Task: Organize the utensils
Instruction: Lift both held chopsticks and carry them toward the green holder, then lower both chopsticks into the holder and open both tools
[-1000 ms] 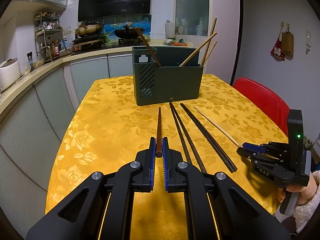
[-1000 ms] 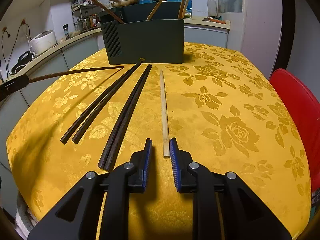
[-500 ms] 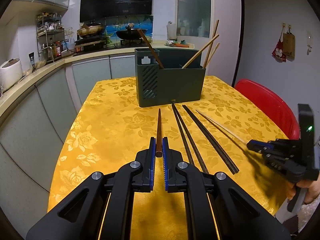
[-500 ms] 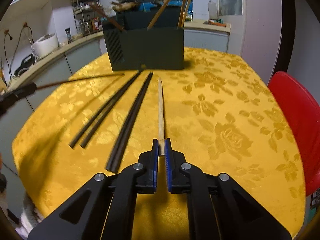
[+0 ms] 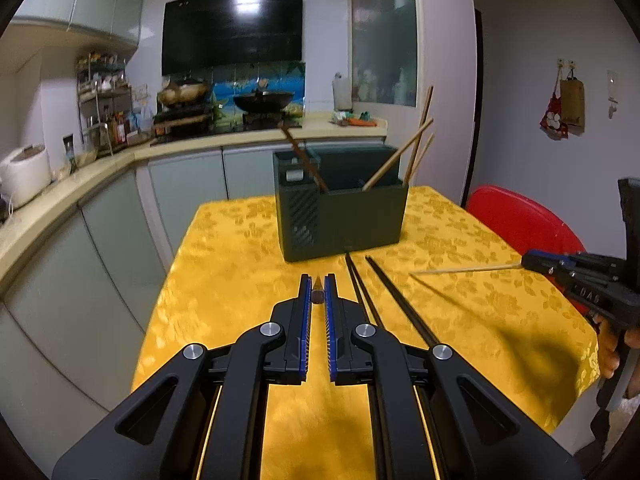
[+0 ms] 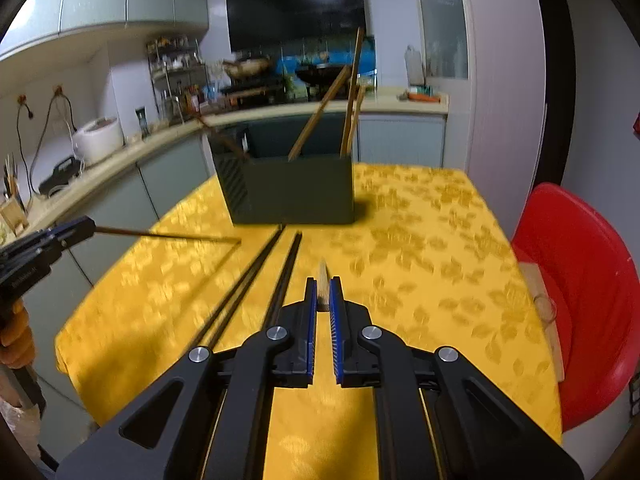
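Observation:
My left gripper [image 5: 318, 290] is shut on a dark brown chopstick [image 5: 318, 295], which also shows in the right wrist view [image 6: 168, 235], held above the table. My right gripper [image 6: 323, 294] is shut on a light wooden chopstick [image 6: 322, 286], which also shows in the left wrist view [image 5: 464, 269], lifted off the cloth. Two pairs of black chopsticks [image 5: 384, 292] lie on the yellow tablecloth [image 5: 224, 280]. A dark green utensil holder [image 5: 344, 212] stands at the table's far side with several chopsticks in it.
A red chair [image 6: 576, 280] stands at the table's right side. Kitchen counters [image 5: 60, 208] run along the left and back. The table's left edge drops off near the cabinets.
Both grippers have lifted their chopsticks off the table. The right gripper closed on the light chopstick about half a second ago. Both views now tilt upward.

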The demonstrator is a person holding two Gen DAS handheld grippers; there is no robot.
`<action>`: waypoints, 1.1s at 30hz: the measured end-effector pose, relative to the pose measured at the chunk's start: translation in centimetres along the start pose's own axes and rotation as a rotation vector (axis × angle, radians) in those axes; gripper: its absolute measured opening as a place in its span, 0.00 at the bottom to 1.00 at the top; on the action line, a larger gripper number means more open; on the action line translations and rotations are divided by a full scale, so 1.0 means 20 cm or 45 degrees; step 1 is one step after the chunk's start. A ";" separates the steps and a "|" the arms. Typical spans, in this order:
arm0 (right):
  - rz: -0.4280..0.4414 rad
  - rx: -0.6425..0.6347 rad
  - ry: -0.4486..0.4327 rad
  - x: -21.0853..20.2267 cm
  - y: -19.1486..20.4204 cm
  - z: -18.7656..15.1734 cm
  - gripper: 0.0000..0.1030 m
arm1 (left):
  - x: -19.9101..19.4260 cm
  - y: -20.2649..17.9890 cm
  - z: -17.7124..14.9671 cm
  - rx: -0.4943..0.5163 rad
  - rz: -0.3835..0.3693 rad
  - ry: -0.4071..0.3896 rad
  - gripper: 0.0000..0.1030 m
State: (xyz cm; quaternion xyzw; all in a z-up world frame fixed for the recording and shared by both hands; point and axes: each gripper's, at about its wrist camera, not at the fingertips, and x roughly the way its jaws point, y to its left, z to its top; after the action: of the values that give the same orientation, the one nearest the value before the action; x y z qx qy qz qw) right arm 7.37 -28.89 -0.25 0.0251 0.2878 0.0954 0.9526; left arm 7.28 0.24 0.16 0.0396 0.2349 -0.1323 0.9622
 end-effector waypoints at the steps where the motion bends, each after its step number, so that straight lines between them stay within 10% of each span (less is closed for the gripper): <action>1: 0.008 0.006 -0.018 -0.01 -0.01 0.04 0.06 | 0.00 0.00 0.03 0.011 0.002 -0.009 0.07; 33: 0.147 -0.074 -0.063 -0.01 0.15 0.96 0.06 | 0.07 0.05 0.79 0.072 -0.120 -0.014 0.07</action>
State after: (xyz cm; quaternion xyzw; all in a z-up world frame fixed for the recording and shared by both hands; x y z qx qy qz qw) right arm 17.25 -25.90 16.11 0.0162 0.2592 0.1578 0.9527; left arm 15.68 -1.30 13.46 0.0548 0.2273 -0.1841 0.9547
